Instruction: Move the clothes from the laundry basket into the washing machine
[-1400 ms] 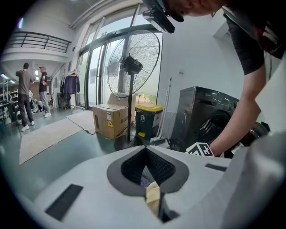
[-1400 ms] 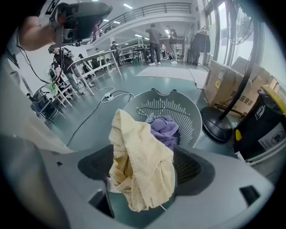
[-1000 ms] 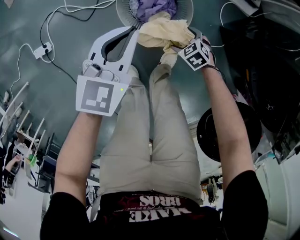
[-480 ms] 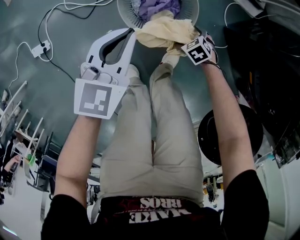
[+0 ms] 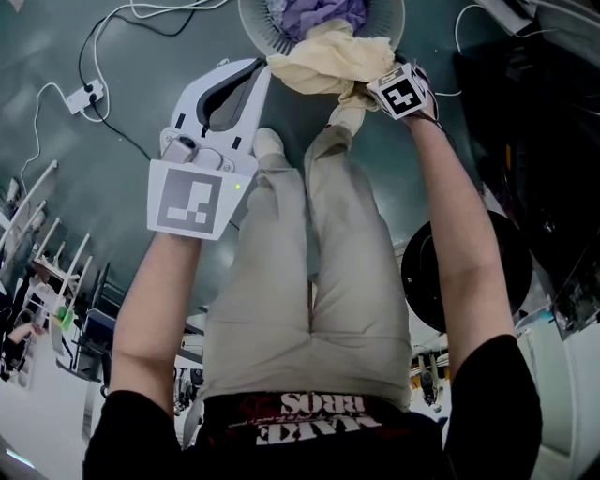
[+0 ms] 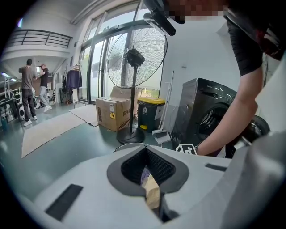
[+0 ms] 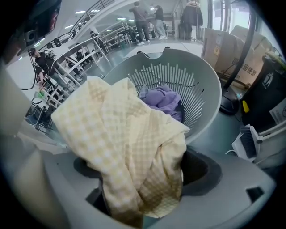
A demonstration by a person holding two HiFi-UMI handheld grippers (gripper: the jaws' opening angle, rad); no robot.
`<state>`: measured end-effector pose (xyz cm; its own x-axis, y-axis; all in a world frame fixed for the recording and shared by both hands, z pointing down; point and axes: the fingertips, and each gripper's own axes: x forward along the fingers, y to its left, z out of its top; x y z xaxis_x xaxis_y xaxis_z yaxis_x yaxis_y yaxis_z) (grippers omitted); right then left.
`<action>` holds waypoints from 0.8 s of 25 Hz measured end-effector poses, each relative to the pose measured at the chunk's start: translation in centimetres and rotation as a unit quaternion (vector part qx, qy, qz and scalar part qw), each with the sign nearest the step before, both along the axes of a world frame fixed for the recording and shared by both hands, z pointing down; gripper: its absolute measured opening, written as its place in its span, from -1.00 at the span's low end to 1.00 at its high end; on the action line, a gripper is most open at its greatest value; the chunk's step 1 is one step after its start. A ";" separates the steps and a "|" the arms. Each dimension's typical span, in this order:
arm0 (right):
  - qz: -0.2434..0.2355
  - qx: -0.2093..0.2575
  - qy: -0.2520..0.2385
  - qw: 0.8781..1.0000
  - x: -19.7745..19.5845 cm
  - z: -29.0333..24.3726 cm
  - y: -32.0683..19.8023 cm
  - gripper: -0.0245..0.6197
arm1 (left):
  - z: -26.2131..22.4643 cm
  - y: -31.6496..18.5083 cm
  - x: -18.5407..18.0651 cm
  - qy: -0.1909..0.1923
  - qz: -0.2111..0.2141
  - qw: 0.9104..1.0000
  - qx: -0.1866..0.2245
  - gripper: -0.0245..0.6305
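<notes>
A pale grey laundry basket (image 5: pixel 251 21) stands on the floor past the person's feet, with a purple garment (image 5: pixel 319 14) inside it. A yellow checked cloth (image 5: pixel 328 61) lies bunched over the basket's near rim. My right gripper (image 5: pixel 361 80) reaches down into that cloth. In the right gripper view the cloth (image 7: pixel 129 143) fills the gap between the wide-spread jaws, which do not visibly press on it. The basket (image 7: pixel 210 85) and the purple garment (image 7: pixel 163 100) lie beyond. My left gripper (image 5: pixel 265 67) is shut, its tip beside the cloth's left edge. The washing machine (image 6: pixel 205 112) stands off to the right.
The person's legs (image 5: pixel 309 281) stand between the two arms. A dark round washer door (image 5: pixel 469 272) hangs open at the right. A cable and power strip (image 5: pixel 84 98) lie on the floor at the left. A standing fan (image 6: pixel 134 58), a cardboard box (image 6: pixel 111 114) and a bin (image 6: pixel 149 114) stand beyond the basket.
Both grippers have sunk a little toward the basket. The right one has gone deeper into the yellow cloth, which stays bunched on the rim. The left gripper stays shut.
</notes>
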<state>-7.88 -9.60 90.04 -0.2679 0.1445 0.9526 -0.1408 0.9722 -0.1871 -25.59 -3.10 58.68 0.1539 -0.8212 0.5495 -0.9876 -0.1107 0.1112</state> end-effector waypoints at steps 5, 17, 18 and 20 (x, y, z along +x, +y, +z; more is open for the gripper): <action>0.037 0.000 0.018 0.999 0.5 -0.4 -1.2 0.09 | -0.5 -0.1 0.4 0.000 0.006 1.000 -0.003 -0.91; 0.033 -0.001 0.058 0.998 2.4 -2.5 0.7 -0.64 | -2.6 -1.3 1.1 0.001 0.011 1.000 -0.005 -0.91; 0.031 0.001 0.051 0.998 2.2 -2.8 0.6 -0.64 | -2.8 -1.5 1.1 0.001 0.009 1.000 -0.004 -0.91; 0.036 0.003 0.032 0.999 1.5 -3.6 0.1 -0.66 | -3.2 -2.0 1.0 0.001 0.006 1.000 -0.001 -0.91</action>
